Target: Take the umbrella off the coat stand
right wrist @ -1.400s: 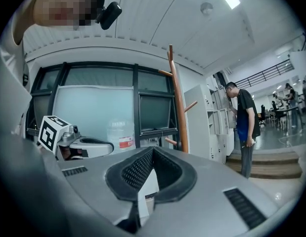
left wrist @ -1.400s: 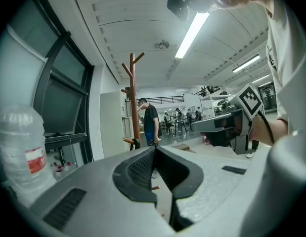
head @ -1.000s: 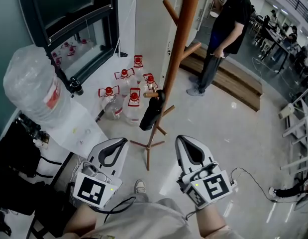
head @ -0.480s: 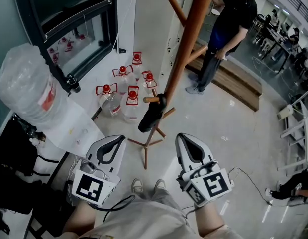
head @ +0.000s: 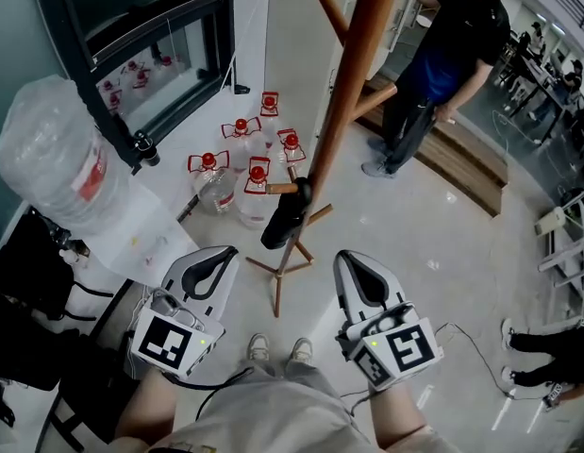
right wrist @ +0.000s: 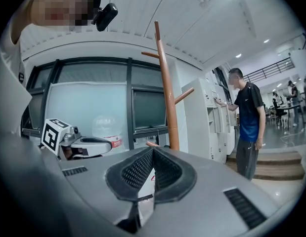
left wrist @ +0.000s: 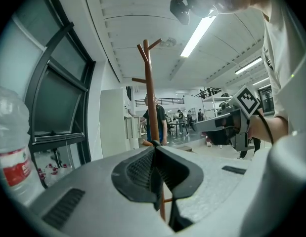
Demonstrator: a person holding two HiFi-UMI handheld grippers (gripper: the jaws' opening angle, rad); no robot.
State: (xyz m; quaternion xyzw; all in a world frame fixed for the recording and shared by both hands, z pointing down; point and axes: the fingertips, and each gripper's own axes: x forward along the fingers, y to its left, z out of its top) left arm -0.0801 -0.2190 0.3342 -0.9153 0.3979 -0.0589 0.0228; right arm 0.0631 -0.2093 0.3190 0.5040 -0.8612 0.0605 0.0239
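Note:
A tall wooden coat stand point(head: 343, 92) rises in front of me in the head view. A black folded umbrella point(head: 284, 220) hangs by its wooden handle from one of the stand's low pegs. My left gripper point(head: 227, 250) is shut and empty, short of the stand's feet and to their left. My right gripper point(head: 345, 256) is also shut and empty, to the right of the feet. The left gripper view looks along closed jaws point(left wrist: 154, 147) at the stand's pole point(left wrist: 151, 93). In the right gripper view the pole point(right wrist: 167, 93) stands just beyond the shut jaws point(right wrist: 153, 149); the umbrella is hidden there.
Several red-capped water bottles point(head: 240, 163) stand on the floor behind the stand. A water dispenser with a big jug point(head: 60, 163) is at my left under a dark window frame point(head: 141, 55). A person point(head: 442, 64) stands by white lockers, on a wooden step point(head: 466, 163).
I have stepped closer to the coat stand, which now looms larger. Both grippers came forward with me and stayed shut. Both my shoes now show below.

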